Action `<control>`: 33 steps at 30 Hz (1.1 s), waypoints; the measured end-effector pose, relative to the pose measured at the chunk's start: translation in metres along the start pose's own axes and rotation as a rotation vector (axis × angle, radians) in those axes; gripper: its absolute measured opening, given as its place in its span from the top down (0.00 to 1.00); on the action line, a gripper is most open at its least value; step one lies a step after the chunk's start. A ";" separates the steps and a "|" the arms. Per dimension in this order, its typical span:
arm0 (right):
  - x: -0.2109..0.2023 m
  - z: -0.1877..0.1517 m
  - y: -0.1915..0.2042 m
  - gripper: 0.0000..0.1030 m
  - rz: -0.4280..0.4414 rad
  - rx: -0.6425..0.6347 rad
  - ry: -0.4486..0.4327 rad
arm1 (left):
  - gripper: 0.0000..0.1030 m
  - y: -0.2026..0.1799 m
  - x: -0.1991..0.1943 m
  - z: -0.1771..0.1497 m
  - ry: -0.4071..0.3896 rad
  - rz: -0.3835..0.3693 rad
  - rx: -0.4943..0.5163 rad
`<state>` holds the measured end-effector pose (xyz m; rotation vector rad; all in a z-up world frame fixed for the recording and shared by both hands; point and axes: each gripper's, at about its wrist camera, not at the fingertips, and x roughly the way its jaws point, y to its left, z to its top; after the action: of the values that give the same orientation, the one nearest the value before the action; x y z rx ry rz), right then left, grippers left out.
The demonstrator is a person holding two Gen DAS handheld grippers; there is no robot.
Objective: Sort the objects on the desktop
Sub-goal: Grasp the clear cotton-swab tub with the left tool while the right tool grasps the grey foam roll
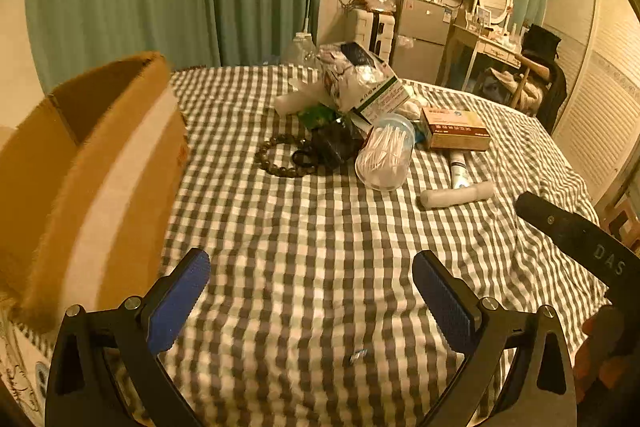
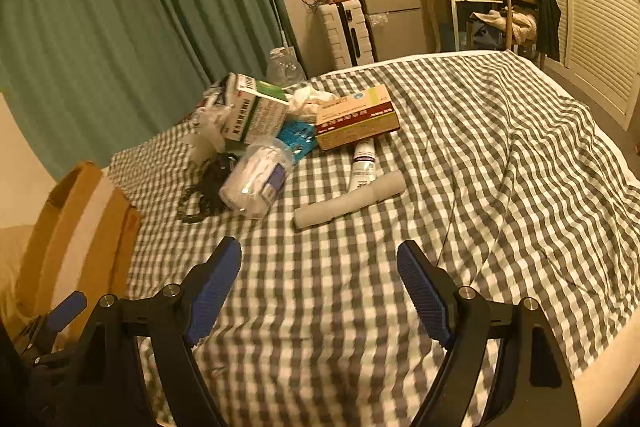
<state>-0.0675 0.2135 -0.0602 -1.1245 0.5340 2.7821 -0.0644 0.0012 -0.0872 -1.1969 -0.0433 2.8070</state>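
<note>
Right hand-held gripper (image 2: 319, 291): jaws spread wide, nothing between the blue pads, aimed obliquely down over bare checked bedspread (image 2: 500, 155). Left hand-held gripper (image 1: 311, 301): likewise spread and empty; its pads frame only cloth and a small wrapper scrap (image 1: 357, 356) at 6 o'clock in its view.

Nearest object to the right hand-held gripper is the grey cylindrical roll (image 2: 349, 199), lying flat at 12 o'clock, with a white tube (image 2: 363, 163) touching its far side. A jaw closing on the roll may nudge the tube or pinch the soft bedspread with it, since the cloth yields and wrinkles.

Further out, at 11 o'clock, a clear cotton-swab tub (image 2: 256, 182) lies on its side against a dark bead bracelet (image 2: 200, 201). The tub is round and smooth; squeezed off-centre it is likely to roll or squirt out, and whether its lid is secure cannot be told.

Behind these, a red-and-tan medicine box (image 2: 356, 119) and a green-and-white carton (image 2: 258, 111) lean into a loose heap with crinkled plastic bags. Pulling one item may topple or drag its neighbours.

The open cardboard box (image 1: 100, 171), presumably the destination, stands at 9 o'clock of the left hand-held gripper, just beside its left finger; a careless swing could strike the box wall. The two hand-held grippers work close together and could collide.
</note>
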 end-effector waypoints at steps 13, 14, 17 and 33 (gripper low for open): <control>0.092 0.035 -0.048 0.44 -0.043 0.122 0.089 | 0.00 -0.048 0.104 0.056 0.011 -0.041 0.036; 0.098 0.037 -0.051 0.44 -0.043 0.129 0.096 | 0.00 -0.052 0.110 0.060 0.011 -0.040 0.044; 0.119 0.042 -0.061 0.46 -0.043 0.171 0.115 | 0.00 -0.063 0.131 0.069 0.010 -0.051 0.060; 0.142 0.049 -0.075 0.75 -0.017 0.198 0.079 | 0.33 -0.090 0.178 0.080 0.006 -0.060 0.184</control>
<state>-0.1862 0.2943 -0.1468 -1.1918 0.7843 2.6086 -0.2386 0.1080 -0.1547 -1.1412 0.1726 2.6871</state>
